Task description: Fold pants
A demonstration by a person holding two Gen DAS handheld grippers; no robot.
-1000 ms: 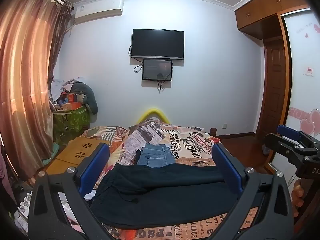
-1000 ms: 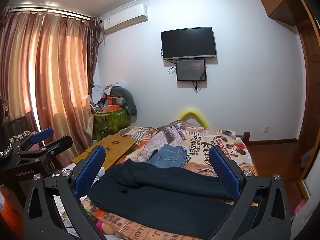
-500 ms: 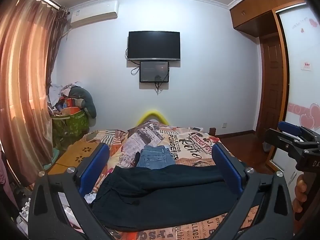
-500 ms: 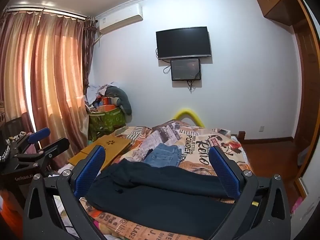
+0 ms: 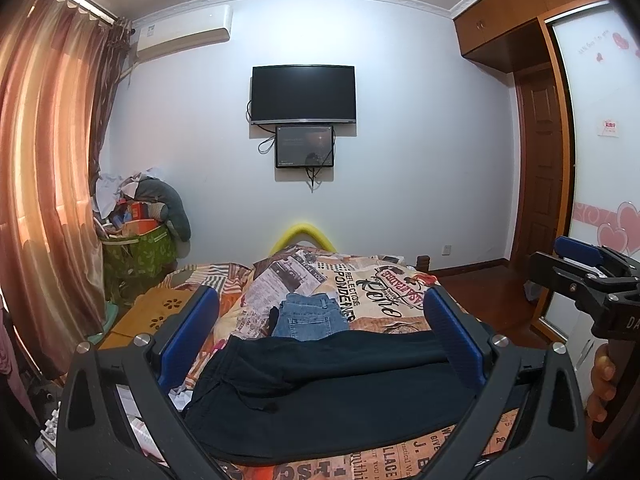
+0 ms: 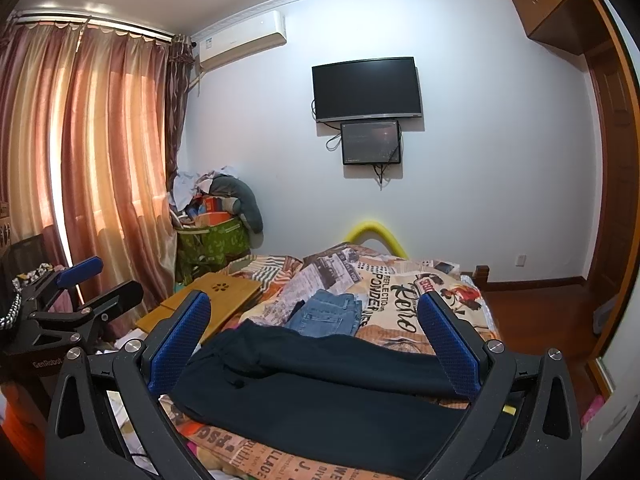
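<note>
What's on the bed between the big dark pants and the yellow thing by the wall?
Folded blue denim jeans lie there on the newspaper-print bedspread, just behind the dark navy pants and before the yellow foam arch. Both wrist views show it.

A bed [image 5: 384,280] with a newsprint-patterned cover fills the lower middle of the room, and folded blue jeans [image 5: 310,316] lie on it. A yellow foam arch [image 5: 302,236] rises at its far end. On the white wall hangs a dark television [image 5: 303,94], with a smaller screen [image 5: 305,147] just below it. An air conditioner [image 5: 184,32] sits high on the wall beside orange curtains [image 5: 52,168]. In the corner stands a green basket [image 5: 140,250] — heaped with clutter. A wooden lap desk [image 6: 216,300] rests at the bed's edge, and a brown wardrobe [image 5: 536,120] stands at the right.
</note>
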